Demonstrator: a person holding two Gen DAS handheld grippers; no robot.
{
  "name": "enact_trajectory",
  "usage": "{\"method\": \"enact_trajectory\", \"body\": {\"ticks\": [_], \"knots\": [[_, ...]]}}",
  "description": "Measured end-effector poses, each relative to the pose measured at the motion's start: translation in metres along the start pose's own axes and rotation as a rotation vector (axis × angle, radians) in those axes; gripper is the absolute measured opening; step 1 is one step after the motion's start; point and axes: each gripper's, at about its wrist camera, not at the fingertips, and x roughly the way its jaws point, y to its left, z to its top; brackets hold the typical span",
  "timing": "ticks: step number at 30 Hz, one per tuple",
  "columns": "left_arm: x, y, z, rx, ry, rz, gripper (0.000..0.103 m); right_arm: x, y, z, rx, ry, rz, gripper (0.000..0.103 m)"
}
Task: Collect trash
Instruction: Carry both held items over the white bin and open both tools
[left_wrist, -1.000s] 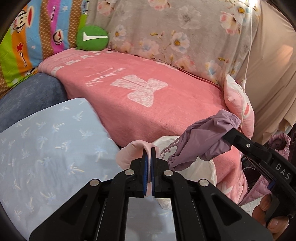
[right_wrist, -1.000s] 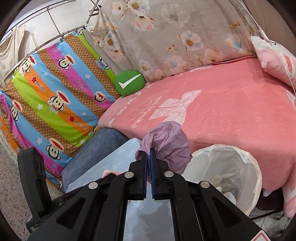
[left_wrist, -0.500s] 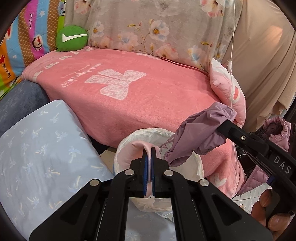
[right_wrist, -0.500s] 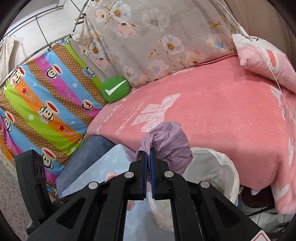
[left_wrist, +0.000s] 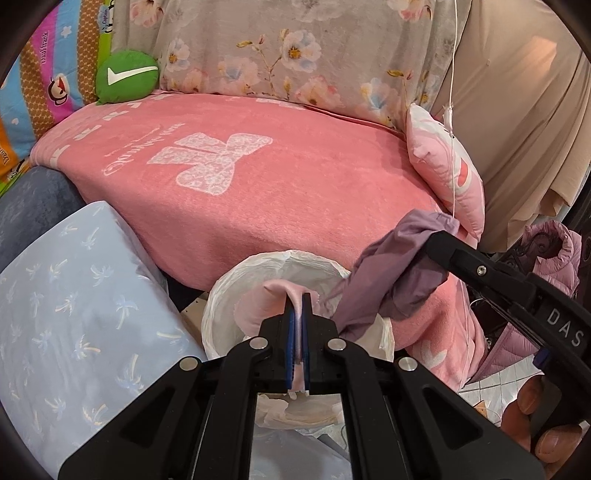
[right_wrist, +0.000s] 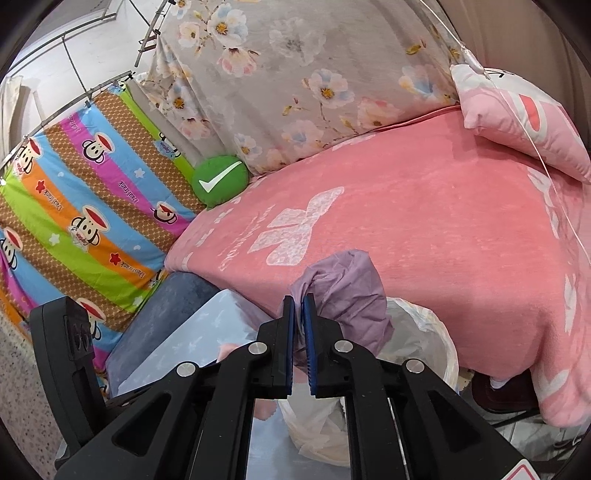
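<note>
A pink piece of soft material (left_wrist: 266, 306) is pinched between the pads of the left tongs (left_wrist: 297, 325), which are closed on a fold of it, and it is held directly over the open mouth of the white-lined bin (left_wrist: 221, 314). A crumpled purple piece (left_wrist: 391, 273), seemingly thin cloth or film, is clamped in the right tongs (right_wrist: 298, 325); in the right wrist view it bulges out just right of the closed pads and hangs above the near left rim of the same bin (right_wrist: 439, 339).

Both pieces are judged to be very light, limp and compressible, with no stiffness and nothing fragile about them. They can be taken hold of anywhere, though a gathered fold is preferred to a single loose edge, since thin material could slide out from smooth pads. Once released, they are expected to drop slowly and may drape over the liner's rim rather than fall cleanly inside, so release well within the opening is advised. The liner itself looks thin and easily dragged along if snagged.

The bin stands on the floor, against the near edge of the bed, which is covered by a pink blanket (left_wrist: 295, 192). A pale blue cushion (left_wrist: 74, 314) lies to the left of the bin. At the far side a green round pillow (left_wrist: 127, 75) rests beside floral bedding (left_wrist: 295, 48), and a small pink pillow (left_wrist: 447, 173) is seen at the right.
</note>
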Motion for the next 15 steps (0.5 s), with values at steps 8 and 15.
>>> {"method": "enact_trajectory", "body": {"ticks": [8, 15], "knots": [[0.005, 0.002, -0.001, -0.018, 0.014, 0.001, 0.003, 0.0, -0.001, 0.003, -0.009, 0.0, -0.006, 0.01], [0.002, 0.011, -0.002, -0.044, 0.001, 0.016, 0.041, 0.003, 0.001, 0.003, -0.017, 0.011, -0.003, 0.01]]}}
